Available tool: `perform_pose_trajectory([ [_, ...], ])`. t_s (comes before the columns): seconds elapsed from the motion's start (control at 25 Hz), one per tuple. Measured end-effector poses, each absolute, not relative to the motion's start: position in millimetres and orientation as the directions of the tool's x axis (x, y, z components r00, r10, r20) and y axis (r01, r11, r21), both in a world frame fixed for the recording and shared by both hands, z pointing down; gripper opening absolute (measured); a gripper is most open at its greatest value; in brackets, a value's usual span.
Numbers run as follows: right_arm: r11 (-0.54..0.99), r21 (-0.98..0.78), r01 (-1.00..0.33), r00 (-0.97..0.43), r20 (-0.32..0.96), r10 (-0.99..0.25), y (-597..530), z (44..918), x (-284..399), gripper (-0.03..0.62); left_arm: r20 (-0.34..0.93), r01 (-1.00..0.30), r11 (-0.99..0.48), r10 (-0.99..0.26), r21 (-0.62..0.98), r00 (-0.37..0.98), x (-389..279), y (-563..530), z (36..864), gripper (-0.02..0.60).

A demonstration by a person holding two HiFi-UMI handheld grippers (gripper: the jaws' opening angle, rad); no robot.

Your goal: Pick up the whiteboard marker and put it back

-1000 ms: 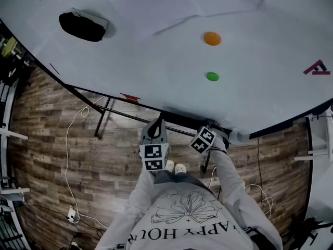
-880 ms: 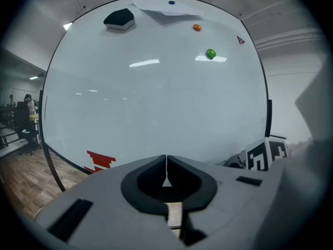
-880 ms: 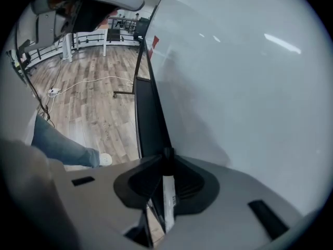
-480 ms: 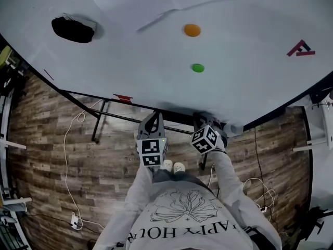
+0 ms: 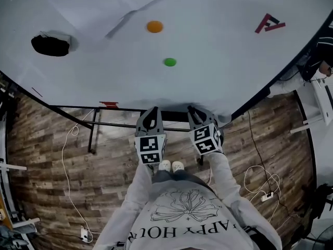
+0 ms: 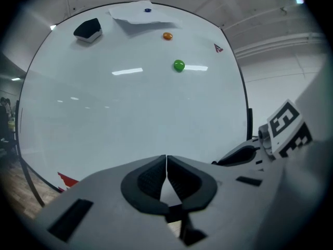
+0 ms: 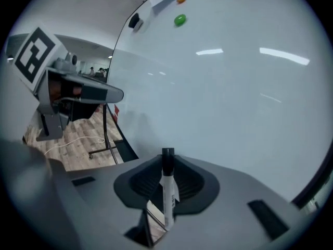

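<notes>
The whiteboard marker (image 7: pixel 167 191), a white barrel with a black cap, stands clamped between the pads of my right gripper (image 7: pixel 167 163), cap end toward the whiteboard (image 7: pixel 234 87). In the head view my right gripper (image 5: pixel 193 111) and left gripper (image 5: pixel 151 111) are side by side at the lower edge of the whiteboard (image 5: pixel 218 61); the marker is hidden there. My left gripper (image 6: pixel 166 165) is shut with nothing in it, its pads meeting in front of the board.
On the board are a green magnet (image 5: pixel 169 62), an orange magnet (image 5: pixel 154 26), a black eraser (image 5: pixel 50 44), a sheet of paper (image 5: pixel 104 9) and a red logo (image 5: pixel 269 23). Below are the stand's black legs (image 5: pixel 92 134), cables and wooden floor (image 5: pixel 47 155).
Both grippers have come up toward the board's lower edge. The right one has rolled so its marker cube sits squarer. The head view has swung, shifting the board's items left.
</notes>
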State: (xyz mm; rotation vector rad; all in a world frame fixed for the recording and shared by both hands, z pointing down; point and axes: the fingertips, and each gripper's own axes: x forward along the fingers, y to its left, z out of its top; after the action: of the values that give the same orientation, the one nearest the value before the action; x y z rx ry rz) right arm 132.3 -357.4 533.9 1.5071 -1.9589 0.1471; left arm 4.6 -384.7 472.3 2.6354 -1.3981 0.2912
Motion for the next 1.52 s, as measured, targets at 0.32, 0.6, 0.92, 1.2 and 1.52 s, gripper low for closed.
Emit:
perform_pose_trajectory([
  [0.32, 0.154, 0.204, -0.967, -0.061, 0.403, -0.913, -332, 478, 179, 0.067, 0.197, -0.739, -0.673, -0.721, 0.029, 0.664, 65, -367, 451, 0.008],
  [0.6, 0.005, 0.209, -0.978, 0.055, 0.280, -0.958, -309, 441, 222, 0.067, 0.168, -0.662, -0.750, -0.650, 0.022, 0.742, 116, -349, 437, 0.008],
  [0.92, -0.114, 0.160, -0.980, 0.147, 0.207, -0.967, -292, 430, 261, 0.067, 0.170, -0.609, -0.793, -0.600, 0.002, 0.782, 148, -334, 436, 0.008],
  [1.2, -0.189, 0.028, -0.982, 0.191, 0.165, -0.968, -295, 451, 284, 0.067, 0.193, -0.607, -0.794, -0.597, -0.007, 0.779, 150, -334, 445, 0.008],
  [1.52, -0.214, -0.057, -0.975, 0.209, 0.086, -0.974, -302, 461, 296, 0.067, 0.237, -0.622, -0.783, -0.605, -0.008, 0.760, 143, -338, 461, 0.008],
])
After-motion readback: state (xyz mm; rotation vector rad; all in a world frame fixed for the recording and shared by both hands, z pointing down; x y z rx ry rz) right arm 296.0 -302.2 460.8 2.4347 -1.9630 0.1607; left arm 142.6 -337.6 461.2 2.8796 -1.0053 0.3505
